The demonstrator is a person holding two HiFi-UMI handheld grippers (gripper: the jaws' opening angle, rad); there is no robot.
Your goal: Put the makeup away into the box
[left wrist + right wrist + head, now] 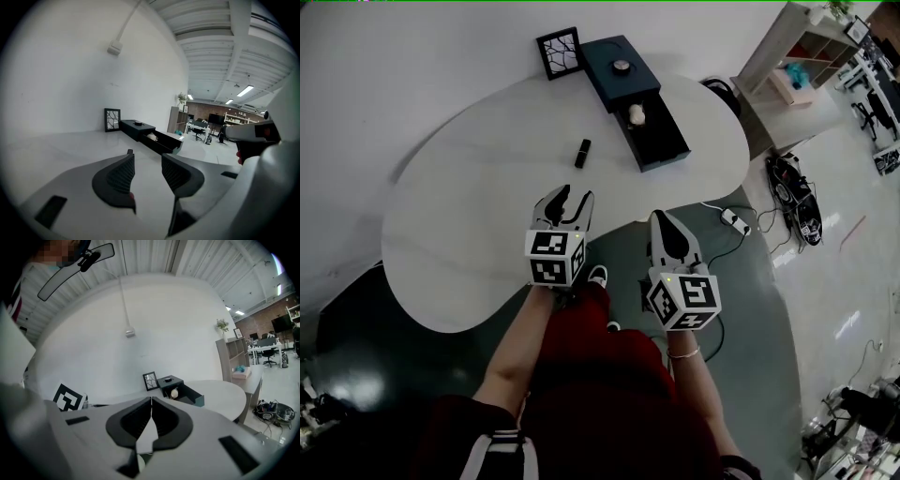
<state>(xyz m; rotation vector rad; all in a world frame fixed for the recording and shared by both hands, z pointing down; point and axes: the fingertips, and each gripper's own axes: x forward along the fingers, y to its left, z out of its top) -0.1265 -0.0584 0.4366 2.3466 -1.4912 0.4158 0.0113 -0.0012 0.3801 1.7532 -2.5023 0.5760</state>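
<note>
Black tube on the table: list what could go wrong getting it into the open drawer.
1. The black tube is small, and the open left gripper is well short of it. A misjudged close by the fingers could knock it away across the smooth table.
2. The drawer already holds a pale round item, so the tube might land on it.

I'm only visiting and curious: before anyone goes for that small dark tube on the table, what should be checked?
1. Drawer open: ok.
2. Free space in drawer beside pale round item: ok.
3. Dark tube lying alone on table: ok.
4. Left gripper jaws apart, empty: ok.
5. Right gripper ready to grasp: not ok, jaws together.
</note>
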